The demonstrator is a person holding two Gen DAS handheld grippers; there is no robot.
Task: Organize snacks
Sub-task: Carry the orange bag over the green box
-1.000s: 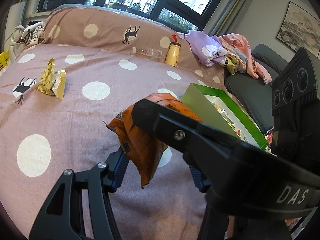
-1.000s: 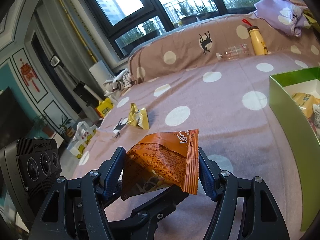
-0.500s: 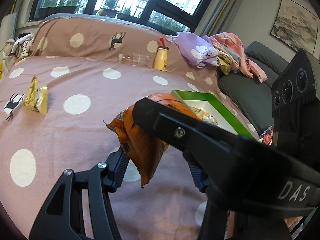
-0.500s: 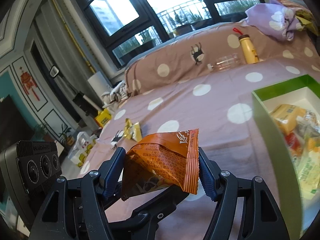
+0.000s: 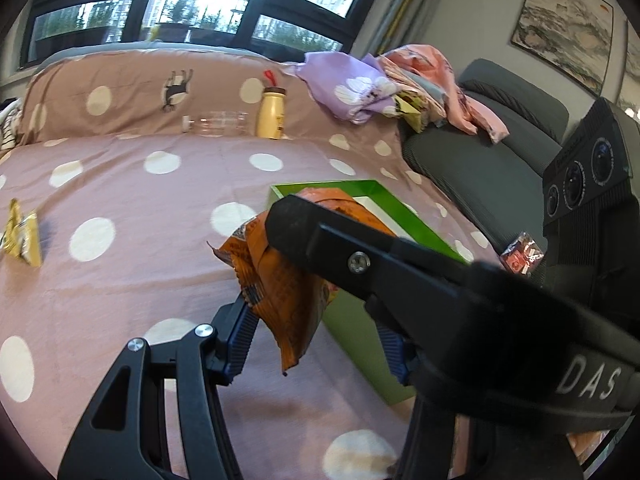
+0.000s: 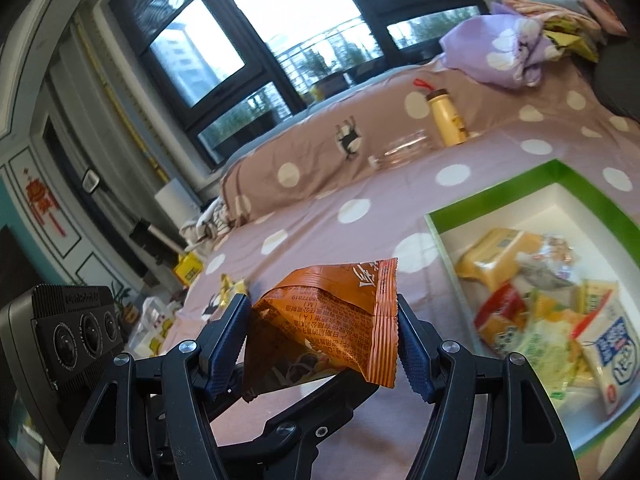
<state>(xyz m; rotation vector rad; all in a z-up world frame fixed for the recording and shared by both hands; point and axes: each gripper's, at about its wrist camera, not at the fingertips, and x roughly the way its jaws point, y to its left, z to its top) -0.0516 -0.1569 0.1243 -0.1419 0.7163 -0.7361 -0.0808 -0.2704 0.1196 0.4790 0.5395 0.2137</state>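
1. Two grippers clamp one orange snack bag (image 6: pixel 332 320) between them: the right gripper (image 6: pixel 320 344) presses its blue pads on the bag's two side edges, and the left gripper (image 5: pixel 316 332) pinches its lower part.
2. The bag hangs in the air above the polka-dot bed (image 5: pixel 120 280), beside the near corner of the green box (image 6: pixel 436 224).
3. The box lies open on the bed, its white inside (image 6: pixel 520 208) bare at the far end and several packets (image 6: pixel 540 312) piled nearer.
4. A yellow packet (image 5: pixel 20 236) lies well apart near the bed's left side.
5. A yellow bottle (image 5: pixel 272 114) and a clear bottle (image 5: pixel 216 122) sit against the pillow roll, with open spread between them and the box.
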